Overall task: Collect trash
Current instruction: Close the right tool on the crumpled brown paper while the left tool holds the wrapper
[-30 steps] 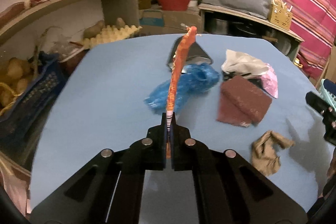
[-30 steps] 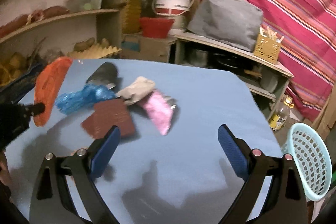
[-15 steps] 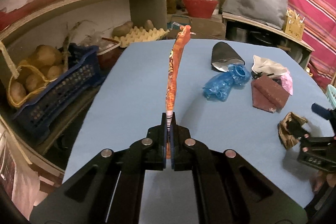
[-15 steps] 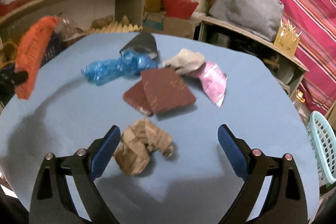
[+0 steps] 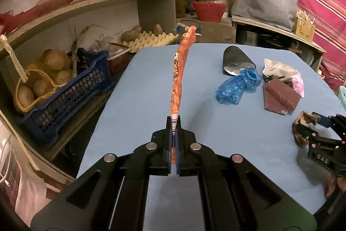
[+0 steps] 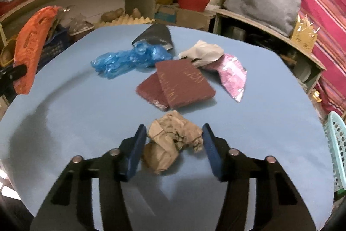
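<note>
On the blue counter (image 6: pixel 86 122): crumpled brown paper wad (image 6: pixel 173 140) nearest, between the closing jaws of the right gripper (image 6: pixel 172 149). Behind it, two overlapping maroon flat pads (image 6: pixel 183 83). Farther back, crinkled blue plastic bag (image 6: pixel 129 57) left, shiny pink foil wrapper (image 6: pixel 233 75) right. Turquoise plastic basket (image 6: pixel 337 144) off the right edge.
</note>
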Available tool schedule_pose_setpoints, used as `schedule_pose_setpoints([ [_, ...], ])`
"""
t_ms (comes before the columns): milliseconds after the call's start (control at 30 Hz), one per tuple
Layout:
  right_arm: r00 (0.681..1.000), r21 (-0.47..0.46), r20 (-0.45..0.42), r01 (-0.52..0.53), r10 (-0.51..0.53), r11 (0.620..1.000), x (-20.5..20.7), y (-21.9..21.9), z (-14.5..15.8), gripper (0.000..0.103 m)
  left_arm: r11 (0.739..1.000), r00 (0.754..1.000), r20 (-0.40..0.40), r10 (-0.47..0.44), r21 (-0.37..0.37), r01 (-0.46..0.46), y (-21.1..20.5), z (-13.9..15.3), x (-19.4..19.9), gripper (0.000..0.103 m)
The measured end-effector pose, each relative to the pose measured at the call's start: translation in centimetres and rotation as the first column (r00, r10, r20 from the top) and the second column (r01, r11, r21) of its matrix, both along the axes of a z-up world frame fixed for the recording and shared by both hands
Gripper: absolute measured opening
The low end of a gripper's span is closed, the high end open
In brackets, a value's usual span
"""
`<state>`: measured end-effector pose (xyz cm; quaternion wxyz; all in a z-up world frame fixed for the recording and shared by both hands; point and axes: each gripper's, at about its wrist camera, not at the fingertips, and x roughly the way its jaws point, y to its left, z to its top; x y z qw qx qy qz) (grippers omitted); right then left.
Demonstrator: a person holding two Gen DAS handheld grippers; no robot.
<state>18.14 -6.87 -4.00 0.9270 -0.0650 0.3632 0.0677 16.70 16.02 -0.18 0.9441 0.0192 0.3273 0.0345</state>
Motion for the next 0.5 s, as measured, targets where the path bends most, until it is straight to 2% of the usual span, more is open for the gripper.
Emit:
schedule_pose_setpoints([
  [267, 0.999, 0.006, 0.053, 0.01, -0.01, 1.0, -0.2, -1.7, 1.8, 0.052, 1.0, 1.0, 0.015, -0.012, 0.005, 0.012, -2.0, 0.6, 0.5, 0.001],
  [500, 0.993, 0.034, 0.074, 0.087, -0.09, 0.996, 1.0, -7.1, 3.6, 0.052, 0.999, 0.998, 0.037, -0.049, 0.026, 0.048, -5.7, 1.4, 1.5, 0.001],
])
